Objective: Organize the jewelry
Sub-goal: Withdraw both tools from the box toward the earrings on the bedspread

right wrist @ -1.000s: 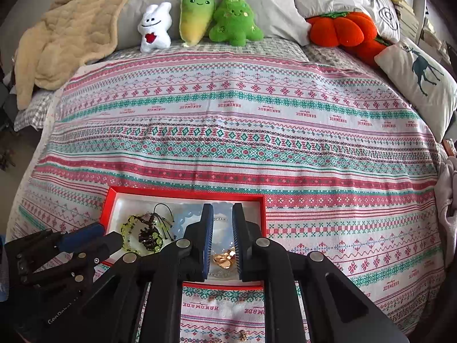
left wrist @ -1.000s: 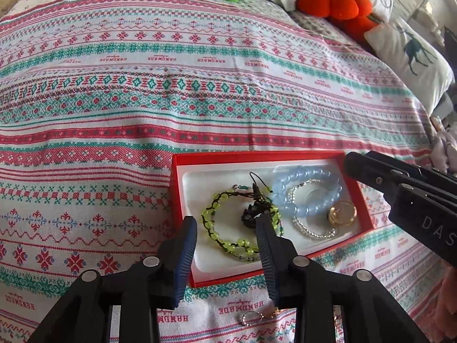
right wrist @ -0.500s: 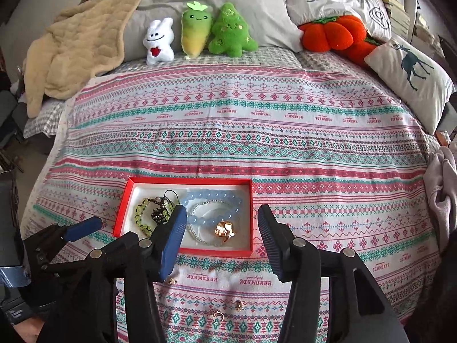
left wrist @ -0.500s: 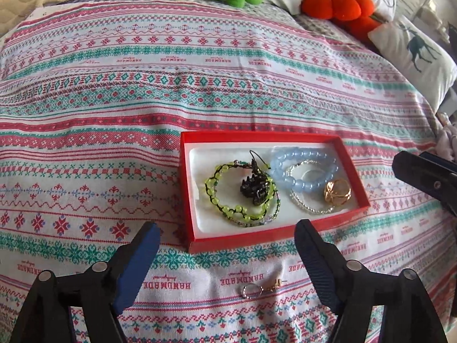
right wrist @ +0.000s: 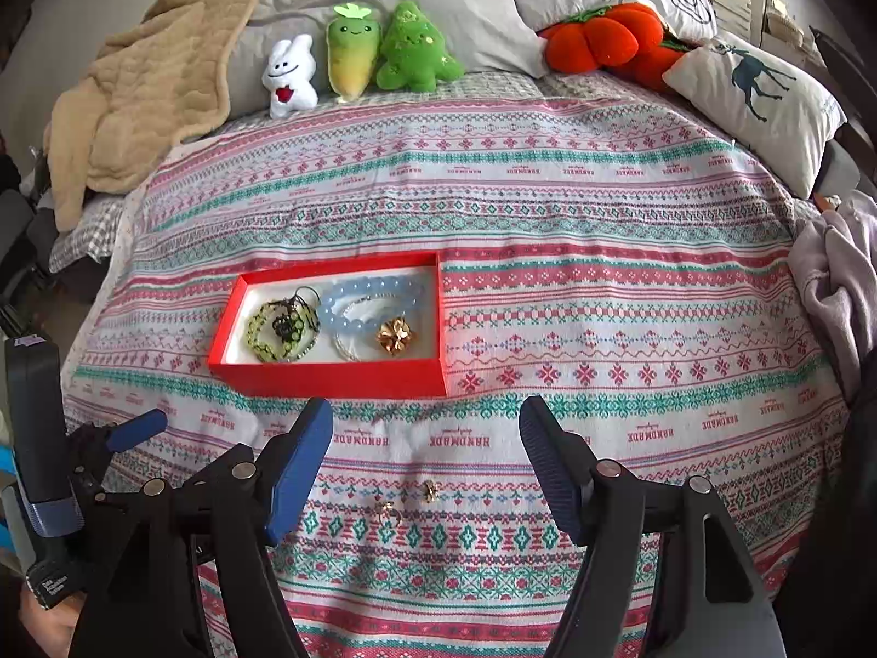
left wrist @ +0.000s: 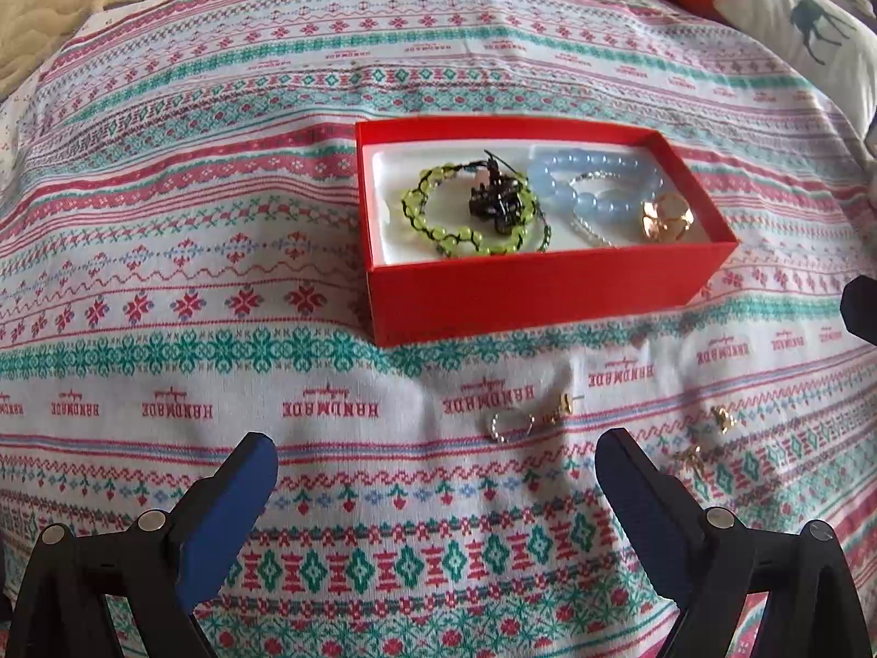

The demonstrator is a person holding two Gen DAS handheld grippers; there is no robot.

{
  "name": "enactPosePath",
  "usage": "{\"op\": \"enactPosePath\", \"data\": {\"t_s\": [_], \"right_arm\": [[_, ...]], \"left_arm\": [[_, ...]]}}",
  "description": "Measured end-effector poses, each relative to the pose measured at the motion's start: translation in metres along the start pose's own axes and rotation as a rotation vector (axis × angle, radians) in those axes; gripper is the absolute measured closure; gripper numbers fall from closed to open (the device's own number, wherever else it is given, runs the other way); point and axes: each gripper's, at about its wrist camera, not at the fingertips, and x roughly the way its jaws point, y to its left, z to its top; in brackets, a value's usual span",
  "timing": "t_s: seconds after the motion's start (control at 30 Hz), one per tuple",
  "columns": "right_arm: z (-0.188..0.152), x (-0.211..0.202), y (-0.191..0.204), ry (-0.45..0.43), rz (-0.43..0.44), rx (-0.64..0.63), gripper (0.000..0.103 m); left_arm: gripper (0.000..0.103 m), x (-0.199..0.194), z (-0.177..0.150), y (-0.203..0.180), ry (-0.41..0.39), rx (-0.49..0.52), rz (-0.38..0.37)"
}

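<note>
A red box (left wrist: 537, 290) (right wrist: 329, 372) sits on the patterned bedspread. It holds a green bead bracelet (left wrist: 438, 219), a dark charm (left wrist: 496, 203), a blue bead bracelet (left wrist: 592, 186) and a gold ring (left wrist: 666, 216). Loose small pieces lie in front of the box: a silver ring with a gold stud (left wrist: 529, 419) and gold earrings (left wrist: 723, 419) (right wrist: 430, 491). My left gripper (left wrist: 436, 471) is open and empty, low in front of the box. My right gripper (right wrist: 425, 449) is open and empty, above the loose earrings.
Plush toys (right wrist: 351, 60), an orange pumpkin cushion (right wrist: 603, 41), a deer pillow (right wrist: 762, 93) and a beige blanket (right wrist: 126, 104) lie at the head of the bed. Purple cloth (right wrist: 838, 274) lies at the right edge.
Both grippers opened wide and pulled back from the box toward me. The gold ring and dark charm now lie in the box.
</note>
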Motion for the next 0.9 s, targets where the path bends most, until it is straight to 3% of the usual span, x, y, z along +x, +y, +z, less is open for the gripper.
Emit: {"op": "enactPosePath", "data": {"t_s": [0.37, 0.9], "right_arm": [[-0.049, 0.027, -0.019, 0.017, -0.026, 0.019, 0.029], [-0.083, 0.069, -0.016, 0.041, -0.024, -0.119, 0.026]], "left_arm": [[0.006, 0.019, -0.036, 0.0, 0.033, 0.056, -0.019], [0.001, 0.039, -0.037, -0.012, 0.0, 0.218, -0.022]]}}
